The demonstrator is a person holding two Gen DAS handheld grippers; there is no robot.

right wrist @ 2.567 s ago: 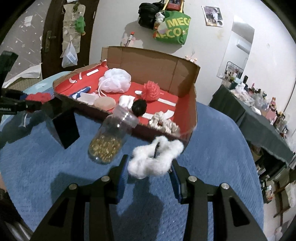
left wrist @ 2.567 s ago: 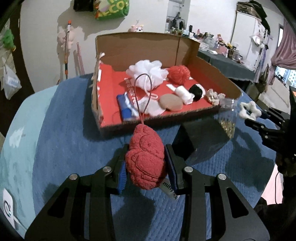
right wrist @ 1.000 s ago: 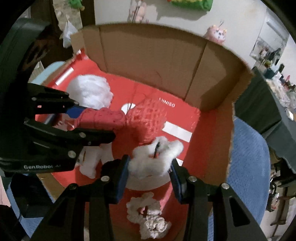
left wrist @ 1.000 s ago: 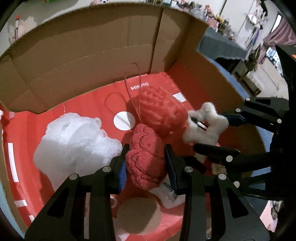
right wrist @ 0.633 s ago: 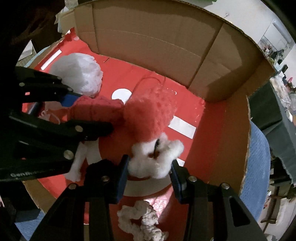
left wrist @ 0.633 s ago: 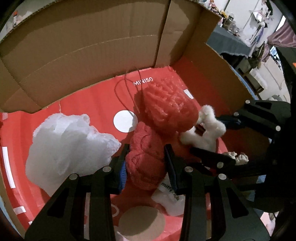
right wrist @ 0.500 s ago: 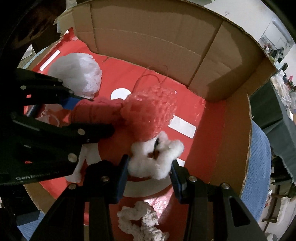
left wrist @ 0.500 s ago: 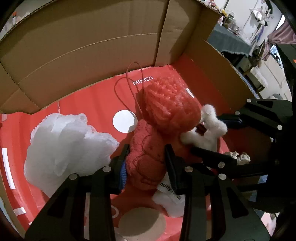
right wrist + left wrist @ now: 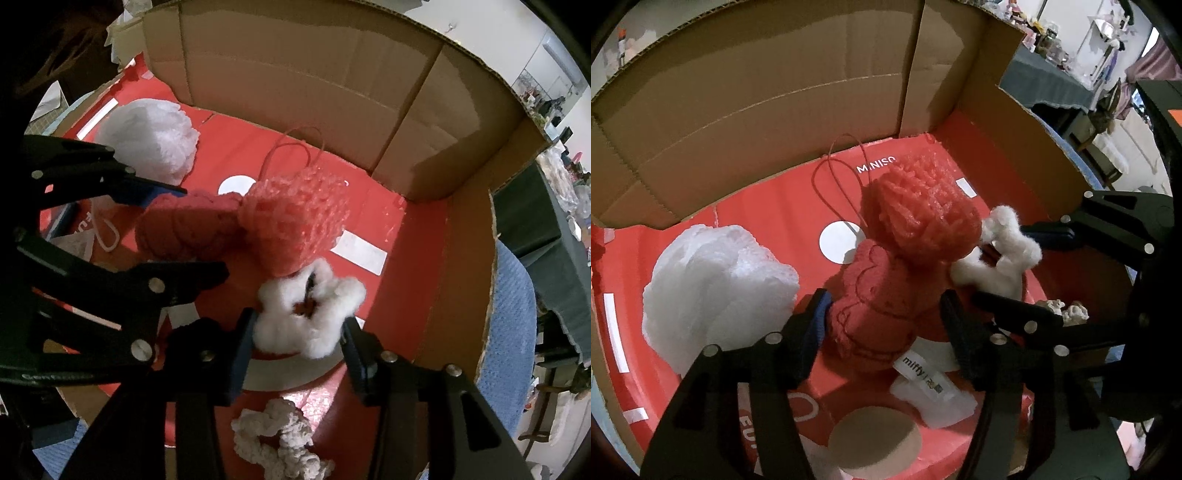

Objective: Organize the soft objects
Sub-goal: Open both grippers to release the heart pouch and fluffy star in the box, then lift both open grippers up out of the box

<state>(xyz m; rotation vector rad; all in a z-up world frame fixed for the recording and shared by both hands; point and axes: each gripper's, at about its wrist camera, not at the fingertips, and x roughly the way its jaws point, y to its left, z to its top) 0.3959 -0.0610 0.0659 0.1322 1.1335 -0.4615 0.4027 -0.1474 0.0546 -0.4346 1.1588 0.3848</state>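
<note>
Two grippers work inside the cardboard box: the left gripper, jaws parted, lets the red plush rest beside the red mesh pouf; the right gripper clamps a white fluffy scrunchie (apparently next for placing).

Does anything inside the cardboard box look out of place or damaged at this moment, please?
Nothing stands out. The red knitted plush sits between the left tool's fingers against the red mesh bath pouf, and the right tool holds the white fluffy scrunchie; nothing looks torn or spilled.
</note>
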